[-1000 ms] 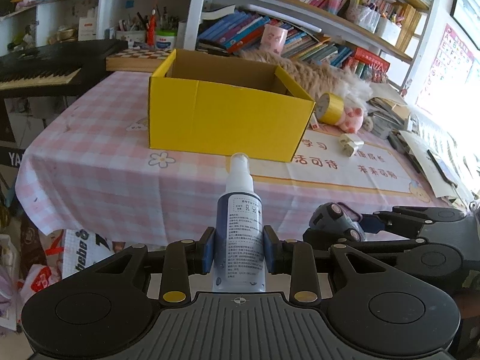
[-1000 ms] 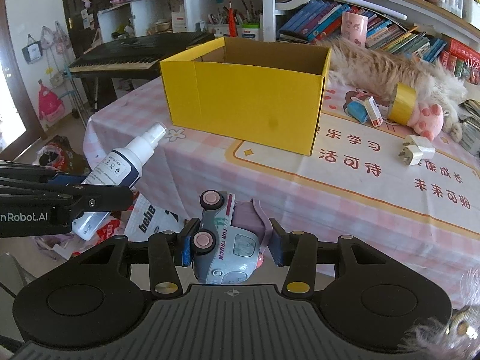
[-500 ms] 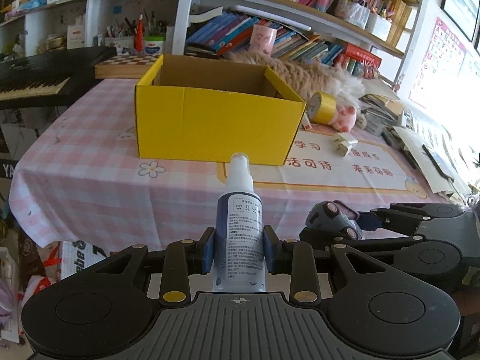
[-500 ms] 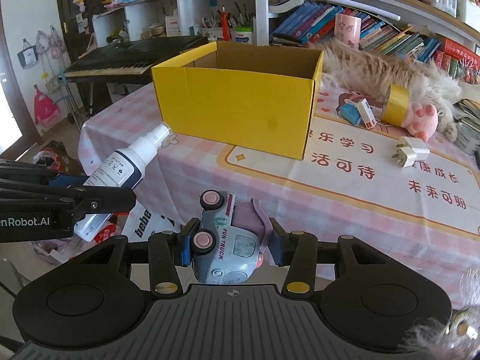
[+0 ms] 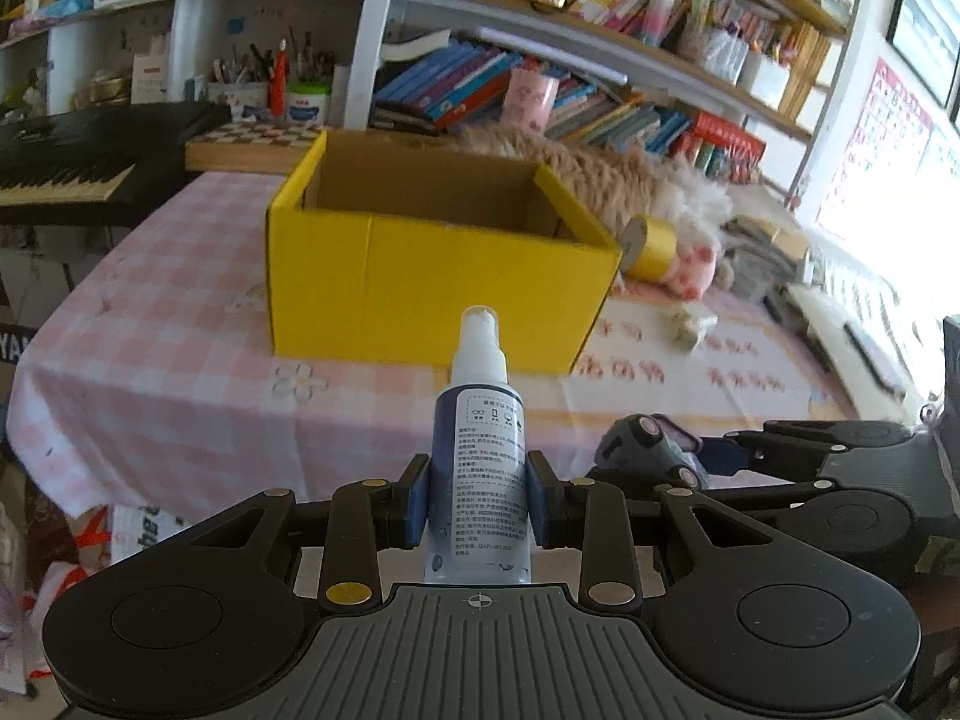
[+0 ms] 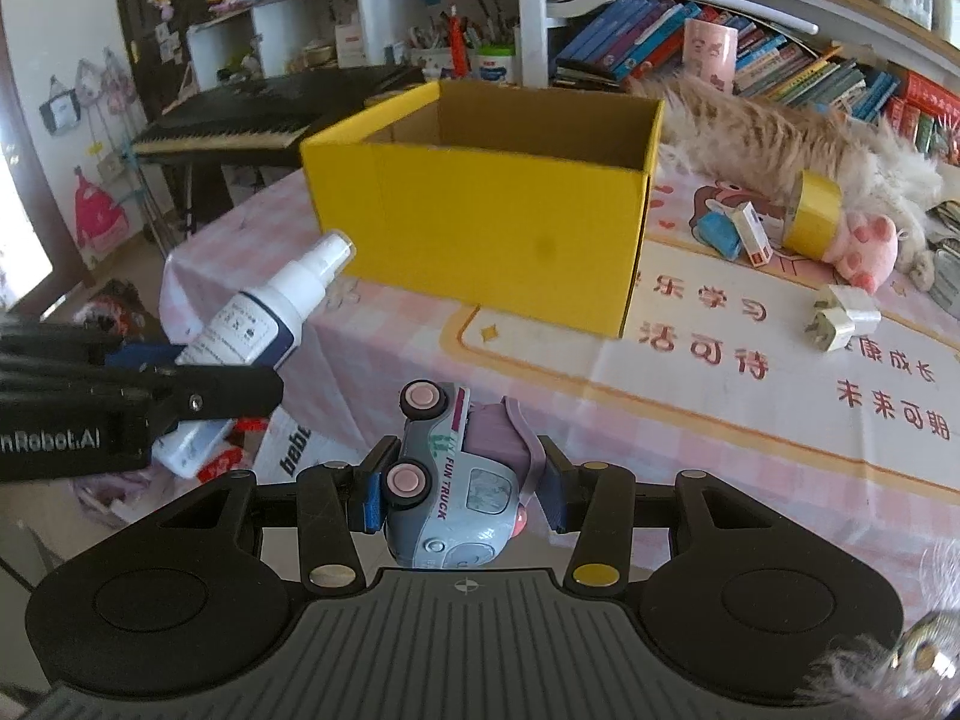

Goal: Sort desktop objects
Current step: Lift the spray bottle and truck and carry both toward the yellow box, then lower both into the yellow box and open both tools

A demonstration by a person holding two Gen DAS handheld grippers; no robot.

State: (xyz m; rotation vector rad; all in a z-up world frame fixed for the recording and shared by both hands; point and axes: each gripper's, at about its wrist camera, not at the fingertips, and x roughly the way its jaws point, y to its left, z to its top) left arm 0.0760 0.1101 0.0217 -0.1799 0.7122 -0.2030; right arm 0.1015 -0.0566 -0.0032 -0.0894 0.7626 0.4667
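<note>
**Holding a spray bottle and a toy truck short of the yellow box**

Pinching the spray bottle (image 5: 480, 480) at its lower body, the left gripper (image 5: 478, 507) has both pads pressed against the bottle's sides, with the white nozzle pointing forward toward the yellow box (image 5: 438, 276). The right gripper (image 6: 462, 492) squeezes a toy truck (image 6: 453, 480) lying on its side, pink wheels facing left and the words "FUN TRUCK" showing on its body. Both grippers sit side by side off the near edge of the bench (image 6: 750, 420), which wears a pink checked cloth.

The yellow box stands open on the bench, straight ahead of both grippers; what can be seen of its brown inside holds nothing. To the right of the box lie a roll of yellow tape (image 6: 813, 216), a pink plush paw (image 6: 867, 246), a small white carton (image 6: 753, 234) beside a blue object (image 6: 717, 234), and a white plug (image 6: 843, 318) nearer the front. A furry cat (image 6: 780, 132) stretches along the bench behind them. A black keyboard (image 5: 78, 174) stands off the left end, with bookshelves (image 5: 600, 96) behind.
</note>
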